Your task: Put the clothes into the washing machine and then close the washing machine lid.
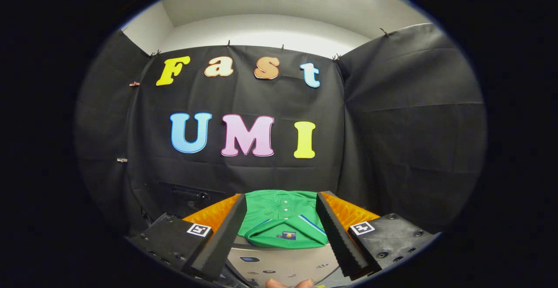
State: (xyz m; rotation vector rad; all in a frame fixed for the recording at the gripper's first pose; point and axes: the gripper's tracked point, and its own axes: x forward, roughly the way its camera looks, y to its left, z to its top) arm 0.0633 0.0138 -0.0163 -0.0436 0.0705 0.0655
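Observation:
A folded green polo shirt [279,218] with a buttoned collar lies flat just ahead of me, seen in the gap between my two fingers. My gripper [280,197] is open wide, its fingers standing to either side of the shirt and touching nothing. The shirt's collar end rests on a grey panel [283,264] with small symbols, which looks like part of the washing machine's top. The rest of the machine is hidden below the fingers.
A person's fingertip [290,283] shows below the grey panel, close under the gripper. A dark box-like shape [187,194] stands low against the black cloth wall, beyond my left finger. Black cloth walls close in the booth behind and on both sides.

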